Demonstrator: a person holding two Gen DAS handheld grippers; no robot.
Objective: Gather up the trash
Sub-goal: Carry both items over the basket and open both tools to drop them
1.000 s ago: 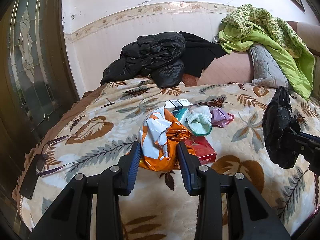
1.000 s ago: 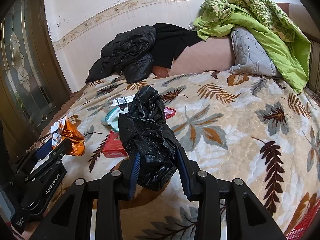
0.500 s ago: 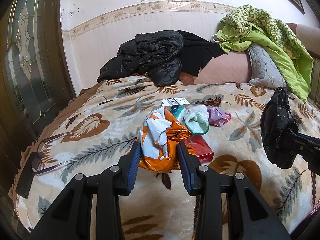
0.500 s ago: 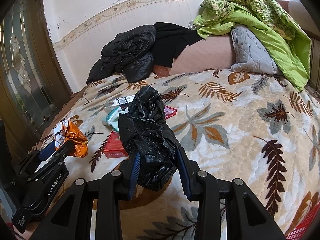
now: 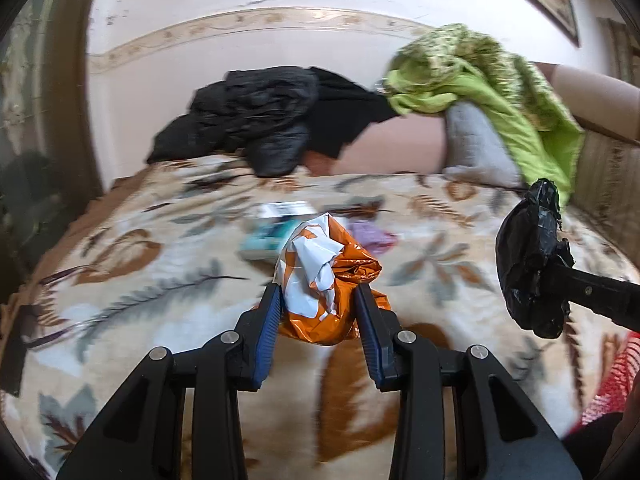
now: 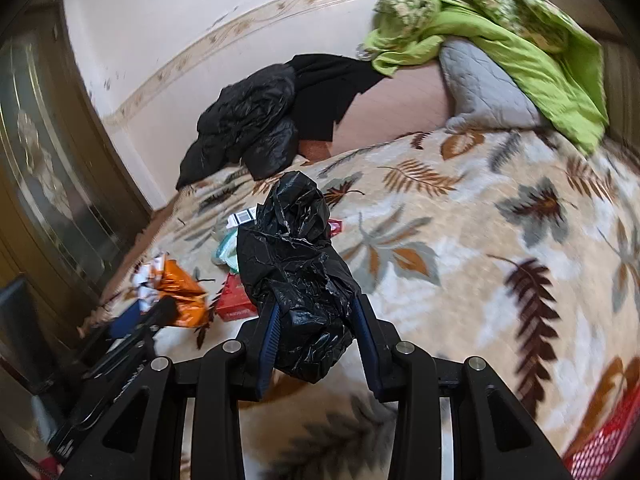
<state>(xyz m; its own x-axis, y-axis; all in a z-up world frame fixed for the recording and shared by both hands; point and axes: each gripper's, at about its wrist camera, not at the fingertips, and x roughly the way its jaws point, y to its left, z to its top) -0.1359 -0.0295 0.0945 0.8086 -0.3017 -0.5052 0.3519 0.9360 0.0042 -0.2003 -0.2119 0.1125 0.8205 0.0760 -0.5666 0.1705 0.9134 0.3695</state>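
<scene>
The left hand-held gripper was clamped on a crumpled orange-and-white wrapper, raised above the leaf-patterned bed. The right hand-held gripper was clamped on a bunched black plastic bag, also off the bed. Beyond them a red box, a teal packet and a white carton lay on the bedcover. A black jacket and green quilt were heaped by the wall.

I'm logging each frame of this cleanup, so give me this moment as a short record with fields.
left gripper: shut on orange wrapper
right gripper: shut on black bag
surface: leaf-print blanket
trash on the blanket: red box, white box, teal packet
back of bed: black jacket, green quilt
</scene>
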